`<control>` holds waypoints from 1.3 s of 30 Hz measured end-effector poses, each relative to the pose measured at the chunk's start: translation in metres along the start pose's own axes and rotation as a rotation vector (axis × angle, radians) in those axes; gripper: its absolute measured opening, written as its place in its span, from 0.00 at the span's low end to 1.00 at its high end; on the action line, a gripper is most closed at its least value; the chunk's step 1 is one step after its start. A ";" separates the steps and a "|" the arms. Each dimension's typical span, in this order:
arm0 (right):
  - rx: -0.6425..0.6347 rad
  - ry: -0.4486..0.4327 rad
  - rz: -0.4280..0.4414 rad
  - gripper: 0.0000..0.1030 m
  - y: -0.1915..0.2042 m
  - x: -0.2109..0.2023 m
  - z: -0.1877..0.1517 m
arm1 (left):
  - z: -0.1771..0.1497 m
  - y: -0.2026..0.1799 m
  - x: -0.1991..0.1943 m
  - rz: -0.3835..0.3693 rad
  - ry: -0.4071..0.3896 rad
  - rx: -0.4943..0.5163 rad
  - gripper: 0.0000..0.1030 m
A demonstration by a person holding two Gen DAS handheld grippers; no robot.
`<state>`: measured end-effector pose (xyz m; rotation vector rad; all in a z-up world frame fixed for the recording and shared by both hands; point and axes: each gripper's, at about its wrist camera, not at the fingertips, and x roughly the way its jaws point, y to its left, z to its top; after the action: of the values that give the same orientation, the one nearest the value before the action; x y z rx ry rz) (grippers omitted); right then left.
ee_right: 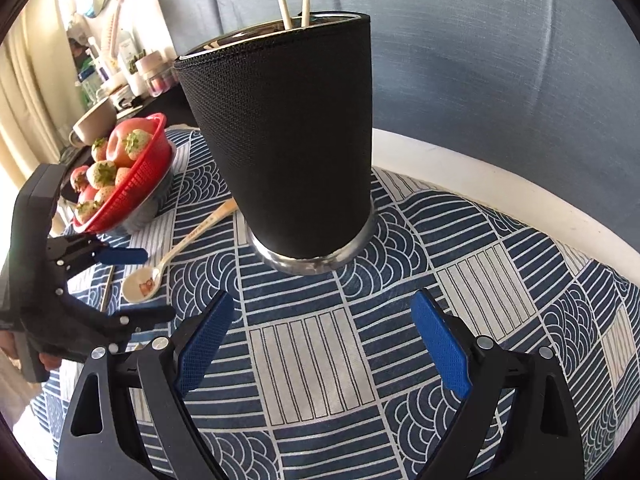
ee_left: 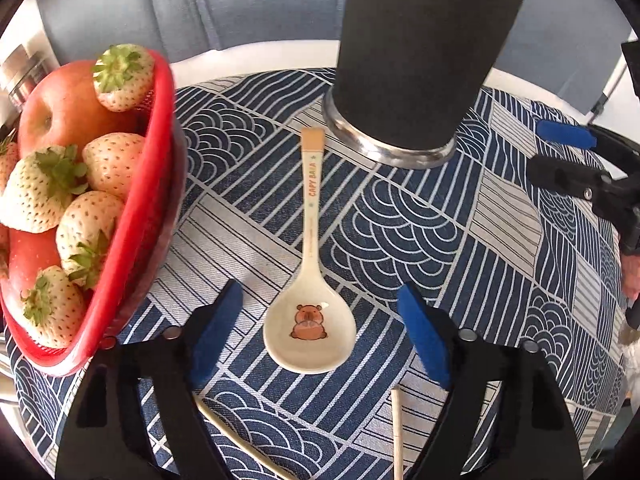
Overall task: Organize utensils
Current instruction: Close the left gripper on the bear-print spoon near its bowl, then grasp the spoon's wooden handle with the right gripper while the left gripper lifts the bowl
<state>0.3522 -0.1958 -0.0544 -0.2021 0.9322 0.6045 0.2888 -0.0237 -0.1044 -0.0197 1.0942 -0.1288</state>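
Observation:
A cream spoon [ee_left: 310,312] with a capybara picture lies on the patterned cloth, bowl toward me, handle pointing at the black utensil holder [ee_left: 420,56]. My left gripper [ee_left: 320,312] is open, its blue pads on either side of the spoon's bowl, just above it. Two loose chopsticks [ee_left: 397,432] lie under that gripper. My right gripper [ee_right: 322,340] is open and empty, in front of the holder [ee_right: 288,140], which has two chopsticks [ee_right: 294,6] standing in it. The spoon [ee_right: 160,268] and left gripper [ee_right: 132,284] show at the left of the right wrist view.
A red basket [ee_left: 132,216] of white strawberries and apples stands left of the spoon, close to the left finger. The round table's white rim [ee_right: 500,192] curves behind the holder. A cluttered shelf [ee_right: 120,72] is at the far left.

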 end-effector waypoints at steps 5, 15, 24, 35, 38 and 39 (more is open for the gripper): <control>-0.018 -0.002 0.029 0.83 0.013 0.001 0.003 | 0.004 0.016 -0.006 0.003 0.016 -0.069 0.32; -0.051 0.010 0.109 0.83 0.035 0.003 0.003 | -0.023 0.011 -0.020 -0.054 0.061 -0.101 0.11; -0.086 0.055 0.224 0.83 0.067 0.015 0.000 | -0.050 0.005 -0.038 -0.054 0.059 -0.124 0.08; -0.050 0.111 0.375 0.83 0.097 0.030 -0.006 | -0.069 -0.015 -0.064 -0.074 0.033 -0.076 0.07; 0.000 0.132 0.428 0.83 0.099 0.036 -0.008 | -0.071 -0.022 -0.070 -0.089 0.019 -0.054 0.07; 0.017 0.139 0.445 0.81 0.099 0.037 -0.008 | -0.071 -0.026 -0.071 -0.091 0.016 -0.045 0.07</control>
<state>0.3067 -0.1035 -0.0802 -0.0185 1.1270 1.0012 0.1914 -0.0377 -0.0722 -0.1094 1.1120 -0.1866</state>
